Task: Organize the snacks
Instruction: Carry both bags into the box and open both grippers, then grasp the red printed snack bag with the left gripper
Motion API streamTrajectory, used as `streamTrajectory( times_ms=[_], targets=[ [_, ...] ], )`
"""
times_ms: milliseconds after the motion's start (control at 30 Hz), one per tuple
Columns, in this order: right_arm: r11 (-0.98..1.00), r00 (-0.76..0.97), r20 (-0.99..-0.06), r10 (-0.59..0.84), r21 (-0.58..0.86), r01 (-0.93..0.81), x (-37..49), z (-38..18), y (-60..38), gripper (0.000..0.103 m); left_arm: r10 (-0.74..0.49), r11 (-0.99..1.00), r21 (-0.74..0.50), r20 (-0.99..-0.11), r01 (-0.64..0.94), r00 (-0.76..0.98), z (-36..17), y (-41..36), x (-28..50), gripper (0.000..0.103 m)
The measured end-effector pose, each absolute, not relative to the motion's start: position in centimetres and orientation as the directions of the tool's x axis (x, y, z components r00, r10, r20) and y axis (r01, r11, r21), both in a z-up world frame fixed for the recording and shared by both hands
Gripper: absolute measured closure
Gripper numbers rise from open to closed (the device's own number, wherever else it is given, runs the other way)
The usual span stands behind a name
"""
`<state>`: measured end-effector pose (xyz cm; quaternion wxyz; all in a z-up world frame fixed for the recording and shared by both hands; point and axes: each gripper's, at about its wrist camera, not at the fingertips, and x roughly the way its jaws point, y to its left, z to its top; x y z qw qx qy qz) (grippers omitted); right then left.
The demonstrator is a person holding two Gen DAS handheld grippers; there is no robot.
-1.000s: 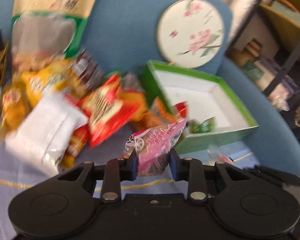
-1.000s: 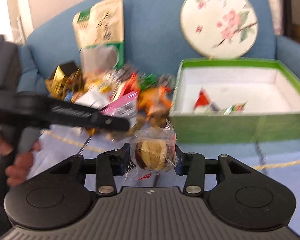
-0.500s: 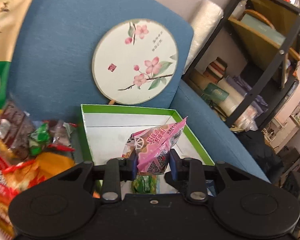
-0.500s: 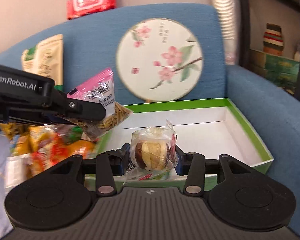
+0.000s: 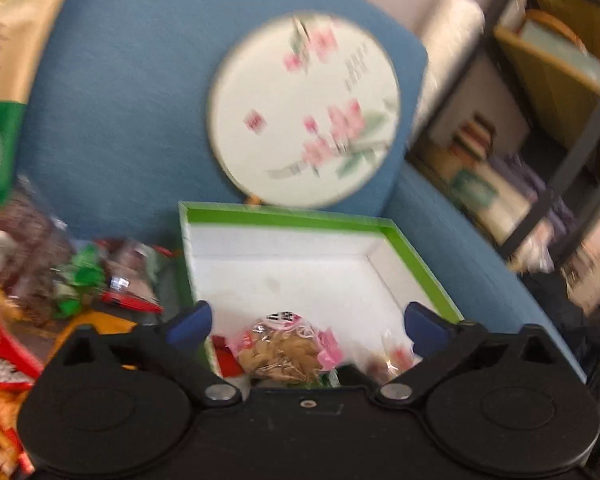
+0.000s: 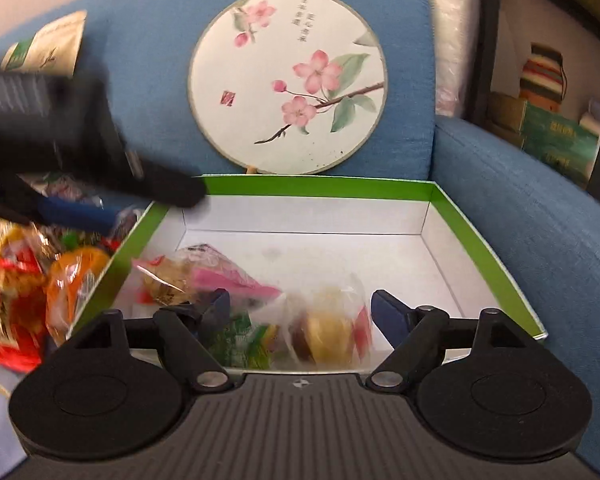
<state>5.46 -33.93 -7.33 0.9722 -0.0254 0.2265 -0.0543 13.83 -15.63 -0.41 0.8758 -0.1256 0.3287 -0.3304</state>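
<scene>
The green box (image 5: 284,220) with a white inside stands on the blue sofa seat. My left gripper (image 5: 306,324) is over its near left corner, jaws opening wide. The pink snack packet (image 5: 288,348) lies loose in the box below them, clear of both pads. My right gripper (image 6: 302,306) hangs over the box's (image 6: 320,186) near edge, jaws opening too. The clear-wrapped cookie (image 6: 328,328) lies in the box between and below its pads, touching neither. The pink packet (image 6: 220,276) rests to the cookie's left. From the left, the left gripper's black finger (image 6: 168,190) reaches over the box rim.
A pile of snack packets (image 6: 28,280) lies left of the box. A round flowered fan (image 6: 288,80) leans on the sofa back behind it. The sofa armrest (image 6: 540,220) runs along the right, with a dark shelf (image 5: 560,120) beyond.
Both grippers swung from the snack pile to the box. Each opened from its grip, so the pink packet and the wrapped cookie now lie in the box.
</scene>
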Motion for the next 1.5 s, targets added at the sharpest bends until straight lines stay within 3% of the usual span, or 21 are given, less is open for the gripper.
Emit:
streamTrajectory(
  times_ms=[333, 567, 833, 1333, 1367, 1500],
  targets=[
    [0.999, 0.92, -0.391, -0.034, -0.01, 0.033, 0.9, -4.3, -31.2, 0.0, -0.577, 0.813, -0.417, -0.485, 0.406, 0.657, 2.3, -7.1, 9.0, 0.0],
    [0.985, 0.871, -0.46, 0.172, 0.1, -0.142, -0.8, -5.0, -27.3, 0.0, -0.484, 0.866, -0.421, -0.578, 0.268, 0.657, -0.3, -1.8, 6.3, 0.0],
    [0.951, 0.803, -0.519, 0.294, 0.072, -0.302, -0.4, -6.1, -21.5, 0.0, -0.423, 0.89, -0.416, -0.605, 0.185, 0.675, -1.7, 3.2, 3.5, 0.0],
    [0.94, 0.782, -0.556, 0.281, -0.004, -0.34, 7.0, -8.0, -15.1, 0.0, -0.389, 0.882, -0.461, -0.593, 0.1, 0.705, -2.4, 7.8, 2.5, 0.0],
    [0.942, 0.767, -0.581, 0.272, -0.001, -0.335, 7.4, -8.4, -15.0, 0.012, -0.39, 0.883, -0.459, -0.596, 0.101, 0.702, -2.5, 7.7, 2.6, 0.0],
    [0.932, 0.729, -0.604, 0.322, 0.066, -0.357, 6.2, -8.3, -16.6, 0.026, -0.412, 0.882, -0.454, -0.611, 0.128, 0.676, -2.7, 6.7, 3.0, 0.0]
  ],
)
